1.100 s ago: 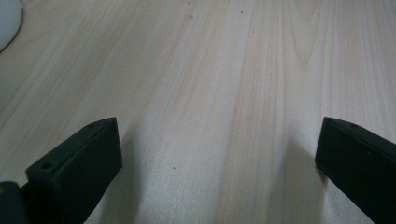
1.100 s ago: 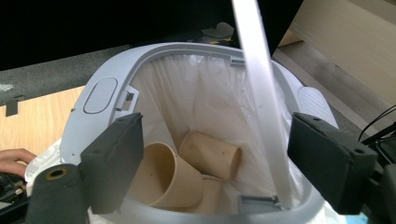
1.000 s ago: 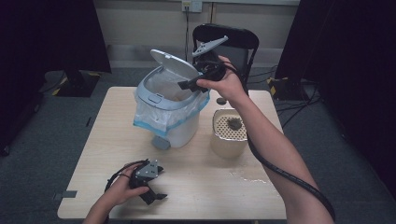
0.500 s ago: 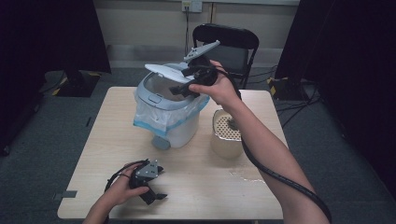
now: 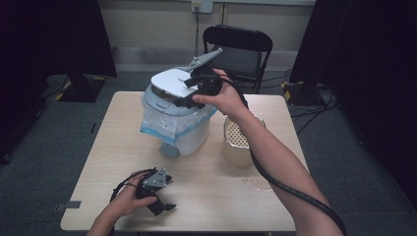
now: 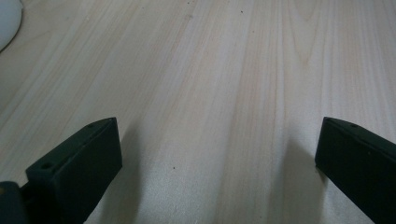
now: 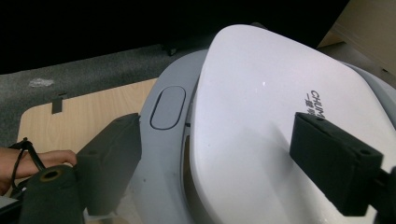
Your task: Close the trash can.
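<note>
Left gripper [image 5: 160,205] resting on the worktop [image 5: 211,196], jaws wide apart, nothing between them. Farther off, right gripper [image 5: 189,101] spread wide over the bin lid [image 5: 169,84], lid directly beneath, seemingly pressed nearly closed; bin [image 5: 179,125] mid-worktop.

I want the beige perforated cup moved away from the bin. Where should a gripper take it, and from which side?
Probably by the rim of the cup, coming straight down with one jaw inside and one outside. It stands upright with its mouth open, and its body looks too wide to span. Pick the rim's right side, away from the bin and the right gripper over its lid.
</note>
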